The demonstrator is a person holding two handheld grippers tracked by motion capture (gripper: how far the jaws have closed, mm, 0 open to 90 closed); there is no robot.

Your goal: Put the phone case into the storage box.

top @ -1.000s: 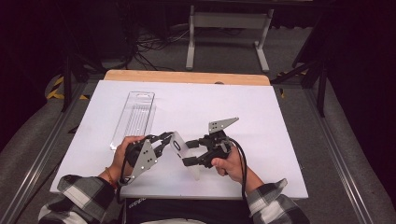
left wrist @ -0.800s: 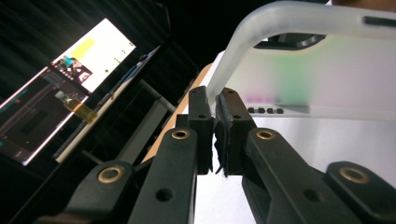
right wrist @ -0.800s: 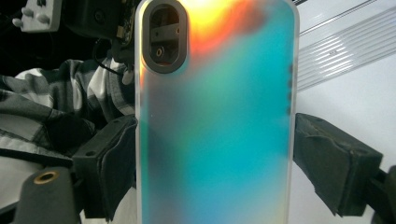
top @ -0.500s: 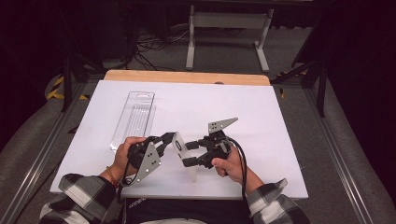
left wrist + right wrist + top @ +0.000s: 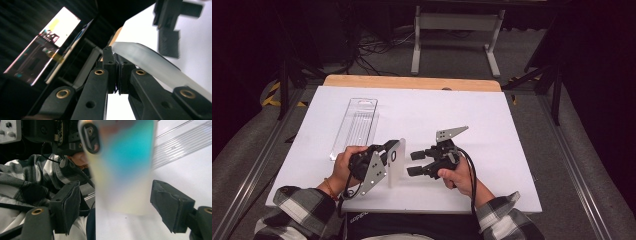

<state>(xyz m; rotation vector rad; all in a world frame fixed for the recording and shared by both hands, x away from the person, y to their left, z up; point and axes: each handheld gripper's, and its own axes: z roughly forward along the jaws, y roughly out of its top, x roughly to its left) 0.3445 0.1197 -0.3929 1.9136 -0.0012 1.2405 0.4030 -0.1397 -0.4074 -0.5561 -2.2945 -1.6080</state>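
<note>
High view first: the left gripper (image 5: 387, 151) has a frosted case (image 5: 396, 161) clamped and stood on its long edge, near the middle of the worktop's (image 5: 492, 130) near edge. I'd say it stands upright so the other side can take it. The right gripper (image 5: 412, 164) faces it from the right, jaws apart, tips just beside the case. A clear tray (image 5: 357, 125) lies well apart toward the far left corner, likely the packaging. The white worktop has a wooden strip (image 5: 412, 82) along its far edge, with grey floor, cables and a white stand (image 5: 452, 30) beyond in a dark room.

Left gripper view: the left gripper's (image 5: 116, 62) jaws are pressed together on the thin edge of the case (image 5: 150, 65), which curves off to the right. The right gripper (image 5: 170, 27) waits farther off over the white surface.

Right gripper view: the right gripper (image 5: 115, 202) straddles the case (image 5: 125, 170), one pad on each side, neither pressing. The camera cut-out is on top, which leaves the plain lower part free for a grip. The tray (image 5: 180, 147) is behind, and a plaid sleeve (image 5: 25, 182) is at left.
</note>
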